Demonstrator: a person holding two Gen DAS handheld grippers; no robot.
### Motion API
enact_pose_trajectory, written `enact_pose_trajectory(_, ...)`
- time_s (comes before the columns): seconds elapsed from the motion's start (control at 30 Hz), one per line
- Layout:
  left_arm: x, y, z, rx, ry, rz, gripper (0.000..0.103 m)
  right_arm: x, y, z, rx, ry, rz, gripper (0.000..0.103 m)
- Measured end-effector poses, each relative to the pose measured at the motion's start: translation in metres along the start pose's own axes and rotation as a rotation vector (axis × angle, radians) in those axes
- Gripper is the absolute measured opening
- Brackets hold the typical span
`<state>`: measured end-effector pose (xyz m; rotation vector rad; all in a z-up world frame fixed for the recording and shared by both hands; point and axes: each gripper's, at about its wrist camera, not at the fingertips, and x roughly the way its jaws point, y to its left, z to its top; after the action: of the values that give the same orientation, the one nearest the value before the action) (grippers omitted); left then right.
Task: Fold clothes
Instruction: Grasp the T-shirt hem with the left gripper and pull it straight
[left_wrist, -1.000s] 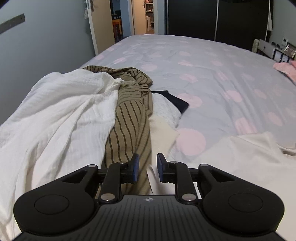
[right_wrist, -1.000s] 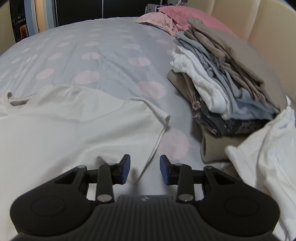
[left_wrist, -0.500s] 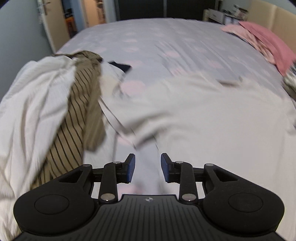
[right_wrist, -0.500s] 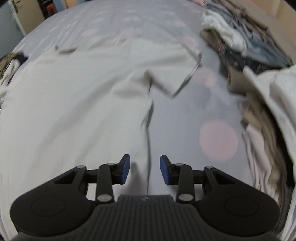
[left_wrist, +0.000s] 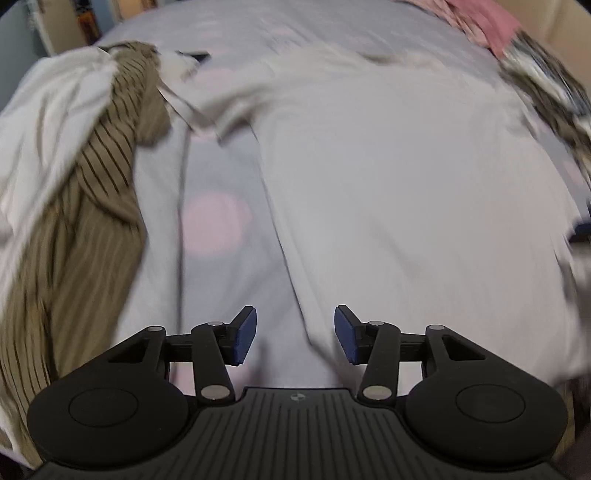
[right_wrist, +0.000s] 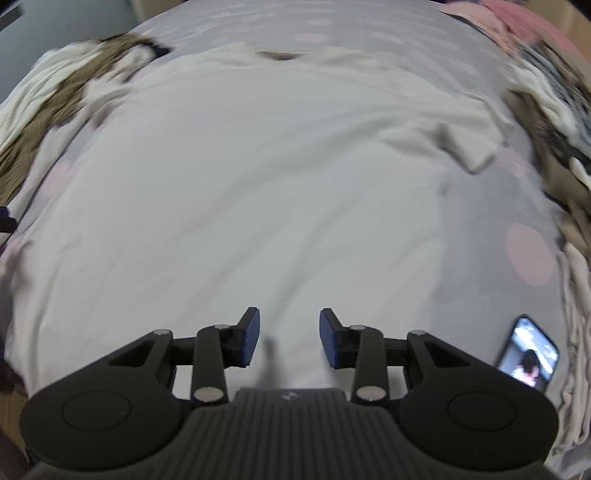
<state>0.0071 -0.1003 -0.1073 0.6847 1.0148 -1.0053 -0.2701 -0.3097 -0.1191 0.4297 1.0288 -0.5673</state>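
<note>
A cream T-shirt (right_wrist: 258, 192) lies spread flat on the bed, neck away from me; it also shows in the left wrist view (left_wrist: 406, 192). My left gripper (left_wrist: 294, 334) is open and empty, hovering above the shirt's left side edge near the hem. My right gripper (right_wrist: 289, 338) is open and empty, above the shirt's lower middle. The shirt's right sleeve (right_wrist: 469, 147) lies folded outward.
The bed sheet (left_wrist: 218, 221) is lilac with pink dots. A heap of unfolded clothes, white and brown striped (left_wrist: 85, 184), lies at the left. A stack of folded clothes (right_wrist: 554, 110) stands at the right. A phone (right_wrist: 528, 358) lies at the lower right. Pink pillows (left_wrist: 487, 22) lie far back.
Both grippers have risen and tilted down over the shirt, showing it from above. The left gripper has opened wider. Both views are blurred from motion.
</note>
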Motion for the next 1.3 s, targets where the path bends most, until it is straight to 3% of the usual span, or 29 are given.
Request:
enact_pose_trajectory(0.17, 0.002, -0.021, -0.037, 0.052, 0.100, -0.073, 0.045, -0.001, 0.028, -0.009, -0.094, 0.008, 0.003, 0.039)
enact_pose_trajectory(0.27, -0.003, -0.042, -0.052, 0.131, 0.094, -0.049, 0.042, -0.001, 0.035, -0.009, -0.114, 0.012, 0.003, 0.039)
enact_pose_trajectory(0.33, -0.006, -0.054, -0.060, 0.184, 0.092, -0.022, 0.024, 0.000, 0.036, -0.008, -0.119, 0.013, 0.003, 0.039)
enact_pose_trajectory(0.43, -0.004, -0.064, -0.070, 0.231, 0.113, -0.005, 0.022, 0.000, 0.036, -0.005, -0.122, 0.010, 0.005, 0.039)
enact_pose_trajectory(0.77, 0.013, -0.063, -0.078, 0.212, 0.180, -0.007, 0.022, -0.003, 0.045, -0.009, -0.147, 0.008, 0.007, 0.039)
enact_pose_trajectory(0.87, 0.011, -0.067, -0.079, 0.226, 0.182, -0.006, 0.013, -0.006, 0.043, -0.012, -0.136, 0.004, -0.012, 0.039)
enact_pose_trajectory(0.9, 0.010, -0.068, -0.079, 0.230, 0.182, -0.001, 0.005, -0.007, 0.043, -0.012, -0.134, 0.003, -0.014, 0.039)
enact_pose_trajectory(1.07, -0.018, -0.051, -0.075, 0.112, 0.208, -0.080, 0.000, -0.004, 0.044, -0.013, -0.134, 0.012, -0.021, 0.039)
enact_pose_trajectory(1.3, -0.059, 0.011, -0.072, -0.135, 0.267, -0.158, 0.000, 0.000, 0.057, -0.013, -0.179, 0.025, -0.017, 0.039)
